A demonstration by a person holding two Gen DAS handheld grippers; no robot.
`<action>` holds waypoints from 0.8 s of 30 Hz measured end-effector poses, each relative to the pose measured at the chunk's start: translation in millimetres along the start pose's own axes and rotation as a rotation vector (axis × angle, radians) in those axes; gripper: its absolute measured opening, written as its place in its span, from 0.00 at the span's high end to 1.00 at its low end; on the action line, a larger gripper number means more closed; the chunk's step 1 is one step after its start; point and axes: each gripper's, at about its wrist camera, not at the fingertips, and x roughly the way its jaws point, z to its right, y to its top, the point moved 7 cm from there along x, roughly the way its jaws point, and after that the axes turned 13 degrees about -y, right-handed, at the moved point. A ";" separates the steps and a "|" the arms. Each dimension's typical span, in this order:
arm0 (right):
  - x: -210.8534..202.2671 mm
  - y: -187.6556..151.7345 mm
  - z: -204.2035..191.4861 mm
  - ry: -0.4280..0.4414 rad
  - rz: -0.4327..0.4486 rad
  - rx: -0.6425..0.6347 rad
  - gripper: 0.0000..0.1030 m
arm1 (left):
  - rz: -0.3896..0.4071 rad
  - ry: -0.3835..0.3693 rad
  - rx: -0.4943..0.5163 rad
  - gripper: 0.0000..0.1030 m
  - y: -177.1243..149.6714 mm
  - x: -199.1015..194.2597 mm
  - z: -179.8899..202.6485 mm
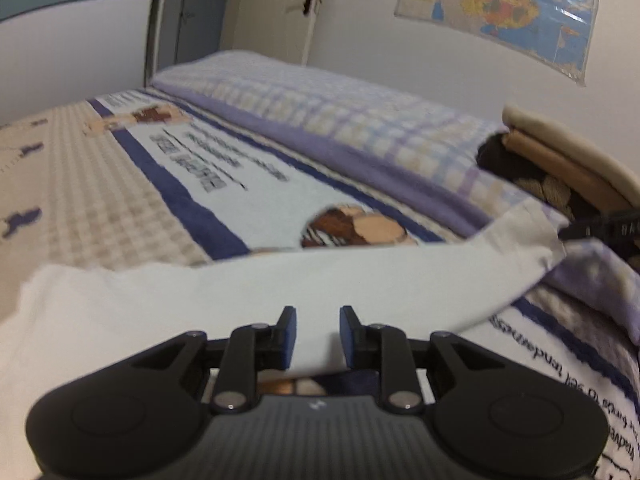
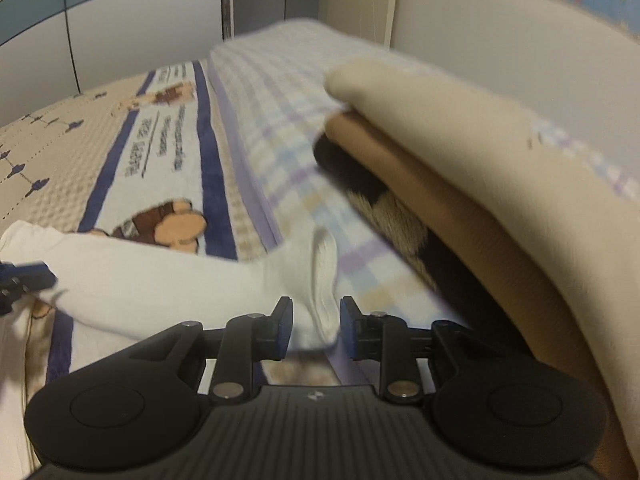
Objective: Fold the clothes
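Right wrist view is showing the right gripper [image 2: 316, 328] sitting at one end of a white garment [image 2: 160, 276], and the fold seems to be at its carrying stage: the cloth is stretching in a band across the patterned bedspread [image 2: 132, 160] between the two grippers. Its jaws are standing slightly apart with a bunched cuff of the cloth lying between them; whether the pads are truly pinching it I cannot tell. In the left wrist view the left gripper [image 1: 318, 336] is hanging over the same white cloth, jaws narrowly apart with cloth showing in the gap, its grip equally unclear. A stack of folded clothes [image 2: 460, 152] is resting on the checked blanket [image 2: 280, 120] just beside. The next move is probably calling for a firm pinch at both ends, then laying one end over the other evenly.
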 end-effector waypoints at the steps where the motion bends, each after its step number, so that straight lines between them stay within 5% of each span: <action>1: -2.1 1.4 -4.6 0.007 0.020 0.002 0.73 | -0.012 -0.004 0.008 0.77 -3.8 5.1 2.9; 5: 2.6 1.4 -32.3 0.077 0.049 -0.001 0.73 | 0.011 0.007 0.011 0.77 -13.1 15.3 8.5; 12: 41.4 -19.8 -75.9 0.129 -0.021 0.001 0.73 | 0.050 0.022 0.030 0.75 -17.3 14.0 10.0; 24: 39.8 -33.1 -57.7 0.108 -0.081 0.048 0.72 | 0.102 0.113 -0.033 0.64 -21.9 -40.0 -2.0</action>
